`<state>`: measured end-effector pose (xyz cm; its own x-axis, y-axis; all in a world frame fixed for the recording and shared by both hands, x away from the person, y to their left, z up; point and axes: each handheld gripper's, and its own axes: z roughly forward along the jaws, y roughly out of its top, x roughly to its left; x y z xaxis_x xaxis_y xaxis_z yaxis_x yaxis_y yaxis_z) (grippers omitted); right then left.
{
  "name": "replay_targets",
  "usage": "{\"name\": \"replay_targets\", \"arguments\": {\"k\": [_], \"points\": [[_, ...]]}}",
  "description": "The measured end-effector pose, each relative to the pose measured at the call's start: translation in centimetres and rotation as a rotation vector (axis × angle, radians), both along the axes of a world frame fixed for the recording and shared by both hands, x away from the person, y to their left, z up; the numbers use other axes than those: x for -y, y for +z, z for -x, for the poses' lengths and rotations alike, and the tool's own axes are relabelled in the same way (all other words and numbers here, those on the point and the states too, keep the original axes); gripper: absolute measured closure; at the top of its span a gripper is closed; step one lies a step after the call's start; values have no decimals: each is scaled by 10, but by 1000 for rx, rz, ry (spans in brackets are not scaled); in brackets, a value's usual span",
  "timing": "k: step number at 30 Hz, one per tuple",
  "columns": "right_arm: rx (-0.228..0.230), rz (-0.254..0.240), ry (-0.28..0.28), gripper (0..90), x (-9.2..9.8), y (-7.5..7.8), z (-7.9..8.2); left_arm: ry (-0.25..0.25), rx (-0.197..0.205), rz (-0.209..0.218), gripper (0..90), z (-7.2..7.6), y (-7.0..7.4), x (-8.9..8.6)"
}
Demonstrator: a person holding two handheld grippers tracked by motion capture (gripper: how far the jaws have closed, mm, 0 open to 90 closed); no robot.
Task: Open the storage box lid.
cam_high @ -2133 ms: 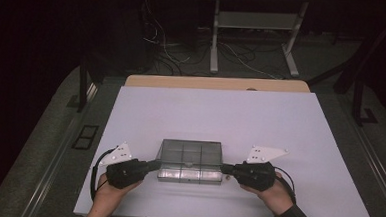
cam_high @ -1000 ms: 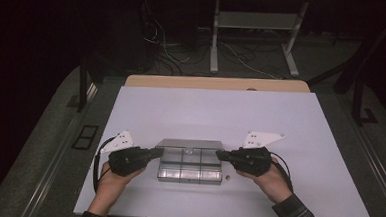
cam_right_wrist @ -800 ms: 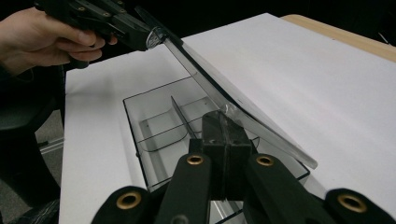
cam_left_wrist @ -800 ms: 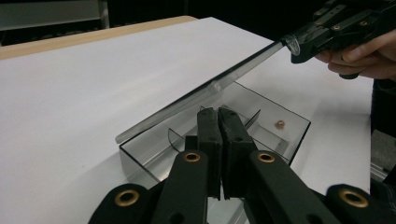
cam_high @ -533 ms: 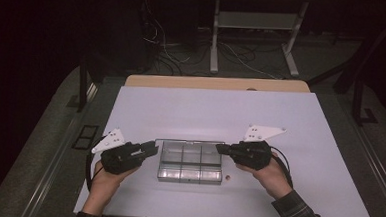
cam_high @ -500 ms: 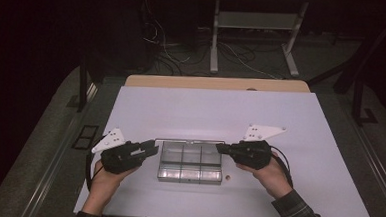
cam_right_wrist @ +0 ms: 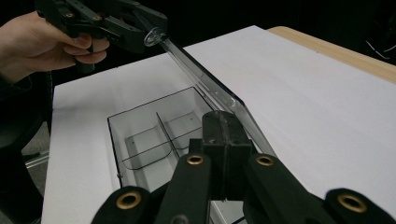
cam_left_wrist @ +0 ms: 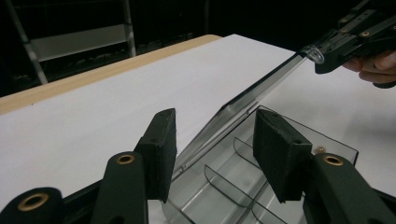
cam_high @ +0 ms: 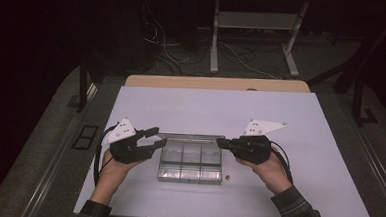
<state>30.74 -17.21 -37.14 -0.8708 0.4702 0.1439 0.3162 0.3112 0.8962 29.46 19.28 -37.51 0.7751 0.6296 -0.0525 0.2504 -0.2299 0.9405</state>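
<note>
At the lower left of the high view, the left hand-held gripper (cam_high: pixel 152 138) sat with its jaws spread apart and nothing between them, pointing toward the box; in the left gripper view its own black, matte pads (cam_left_wrist: pixel 164 144) stood well apart, one either side of the box's near end. A black cable looped from it over the white counter (cam_high: pixel 301 114). At the centre of the frame lay the clear plastic compartment box (cam_high: pixel 190 161), rectangular, with thin see-through dividers splitting it into small cells. Its transparent hinged lid (cam_left_wrist: pixel 243 105) was raised and tilted, the smooth edge catching light. Just beside the box's lower right corner lay a tiny brownish round thing (cam_high: pixel 229 177), too small to tell what. To the right of centre, the right hand-held gripper (cam_high: pixel 220 141) was clenched on the lid's end; in the right gripper view its jaws met on the lid (cam_right_wrist: pixel 205 88). Beyond the counter's pale wooden edge (cam_high: pixel 217 83), in the upper frame, cables and a metal stand's legs (cam_high: pixel 255 36) stood on the dark floor.
</note>
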Motion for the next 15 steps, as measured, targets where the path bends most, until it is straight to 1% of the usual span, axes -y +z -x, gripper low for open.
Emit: {"name": "replay_targets", "arguments": {"k": [5, 10, 13, 15], "points": [[3, -5, -4, 894, 0, 2, -3, -3, 20, -1, 516, -4, 4, 6], [8, -8, -11, 894, 2, 4, -4, -8, 34, 9, 560, -7, 7, 11], [10, -4, -13, 894, 3, 3, -5, -1, 41, 1, 566, -9, 9, 13], [9, -2, -15, 894, 4, 3, -4, 5, 40, 5, 573, -10, 10, 14]]}}
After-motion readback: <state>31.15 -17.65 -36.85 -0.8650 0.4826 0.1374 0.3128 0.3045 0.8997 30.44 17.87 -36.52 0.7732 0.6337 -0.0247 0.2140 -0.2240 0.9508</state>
